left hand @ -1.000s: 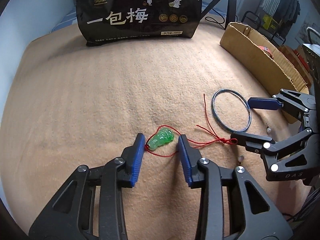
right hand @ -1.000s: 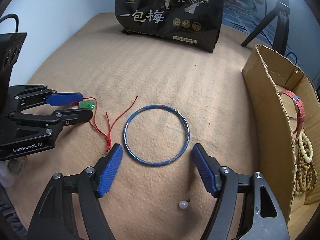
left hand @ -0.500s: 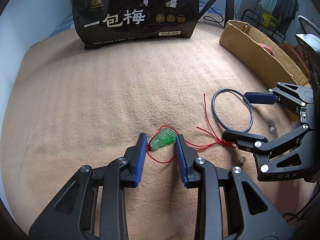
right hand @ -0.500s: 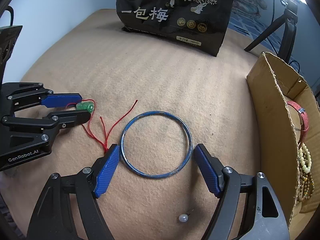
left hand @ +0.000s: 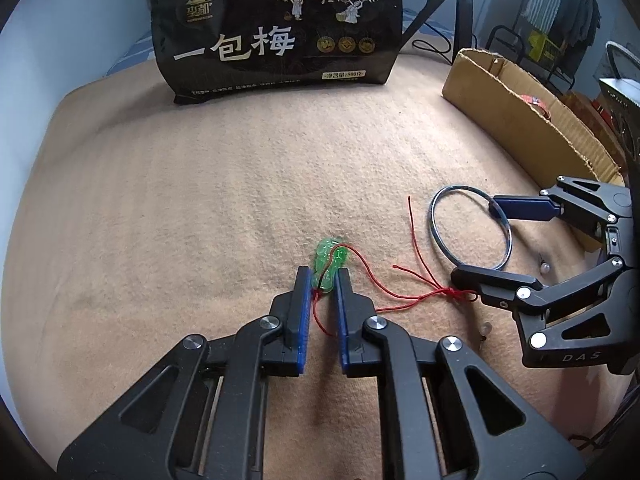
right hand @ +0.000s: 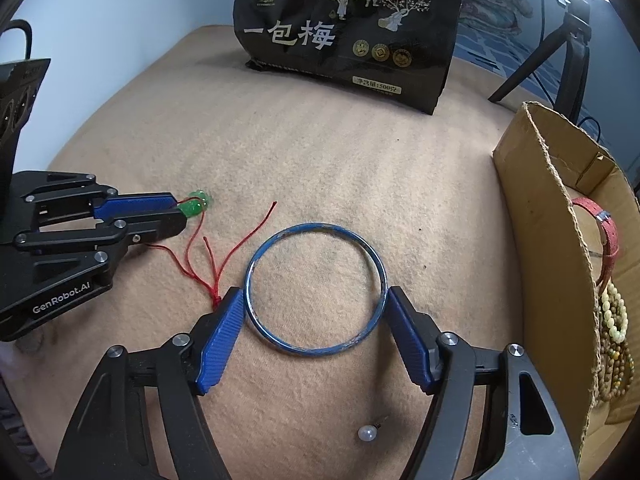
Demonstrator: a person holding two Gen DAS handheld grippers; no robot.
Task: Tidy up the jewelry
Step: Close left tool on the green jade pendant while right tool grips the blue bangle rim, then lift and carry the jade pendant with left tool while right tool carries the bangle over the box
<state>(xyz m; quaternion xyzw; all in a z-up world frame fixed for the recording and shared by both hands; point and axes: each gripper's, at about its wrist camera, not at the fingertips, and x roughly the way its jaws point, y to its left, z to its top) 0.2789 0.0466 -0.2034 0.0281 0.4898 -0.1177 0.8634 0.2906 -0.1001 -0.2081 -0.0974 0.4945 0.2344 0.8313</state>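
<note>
A green pendant [left hand: 330, 258] on a red cord [left hand: 400, 294] lies on the tan blanket. My left gripper [left hand: 322, 276] is shut on its near end, while the rest of the cord trails right to a knot. From the right wrist view the left gripper [right hand: 180, 210] holds the pendant [right hand: 198, 204] at the far left. A thin blue bangle [right hand: 316, 226] lies flat between the fingers of my right gripper [right hand: 316, 300]. Its jaws are closing, and both blue pads touch the bangle's rim, one on each side.
A cardboard box [right hand: 540, 240] at the right holds a red watch strap [right hand: 608, 232] and bead bracelets [right hand: 614, 320]. A pearl stud [right hand: 367, 434] lies near the right gripper. A black snack bag [left hand: 276, 28] stands at the back, with a tripod [left hand: 460, 4] behind it.
The left jaws have closed from wide apart onto the green pendant, turning it upright. The right gripper has come forward around the bangle until its pads meet the rim.
</note>
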